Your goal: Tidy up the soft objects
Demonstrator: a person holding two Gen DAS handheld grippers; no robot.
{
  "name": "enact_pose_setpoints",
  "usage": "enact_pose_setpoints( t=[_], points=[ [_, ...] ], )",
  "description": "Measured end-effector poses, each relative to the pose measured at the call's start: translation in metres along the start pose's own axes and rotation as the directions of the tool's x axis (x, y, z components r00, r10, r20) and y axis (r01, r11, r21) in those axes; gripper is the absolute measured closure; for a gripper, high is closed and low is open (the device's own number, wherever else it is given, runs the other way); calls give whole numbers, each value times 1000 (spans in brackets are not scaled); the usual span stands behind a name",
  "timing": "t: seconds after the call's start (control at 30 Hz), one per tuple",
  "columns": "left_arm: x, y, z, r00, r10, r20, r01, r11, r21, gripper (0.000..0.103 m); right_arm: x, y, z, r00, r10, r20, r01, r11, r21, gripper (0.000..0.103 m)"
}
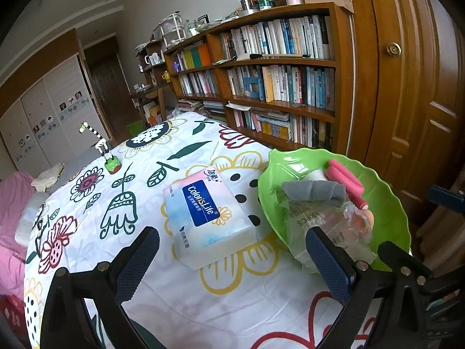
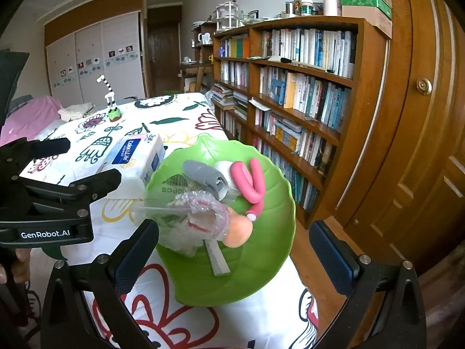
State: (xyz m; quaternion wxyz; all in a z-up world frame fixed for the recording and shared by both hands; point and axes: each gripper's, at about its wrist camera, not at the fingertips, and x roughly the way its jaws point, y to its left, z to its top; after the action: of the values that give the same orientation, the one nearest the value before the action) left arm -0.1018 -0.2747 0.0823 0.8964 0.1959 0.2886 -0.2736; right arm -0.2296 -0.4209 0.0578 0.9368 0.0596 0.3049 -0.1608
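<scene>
A green leaf-shaped plate sits at the table's right edge. It holds a rolled grey cloth, a pink foam roller, a clear bag of cotton swabs, a peach sponge and a white roll. A soft tissue pack lies left of the plate. My left gripper is open and empty, just short of the tissue pack. My right gripper is open and empty, over the plate's near side.
The table wears a flower-print cloth. A striped giraffe figure stands at its far side. A wooden bookcase and a wooden door stand close on the right. Pink bedding lies left.
</scene>
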Motion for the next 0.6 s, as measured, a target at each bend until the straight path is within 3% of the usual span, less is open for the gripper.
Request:
enact_pose_setpoints(
  t=[0.33,0.6],
  points=[
    [1,-1,-1,1000,-9,4,9,1000,5,0,0,6,0,1000,-3,-1,3,1000,-19,0],
    [6,-17,6,996,-79,-34,81,995,54,0,-1,1,-4,999,-30,-20,30,999,-20,0]
  ],
)
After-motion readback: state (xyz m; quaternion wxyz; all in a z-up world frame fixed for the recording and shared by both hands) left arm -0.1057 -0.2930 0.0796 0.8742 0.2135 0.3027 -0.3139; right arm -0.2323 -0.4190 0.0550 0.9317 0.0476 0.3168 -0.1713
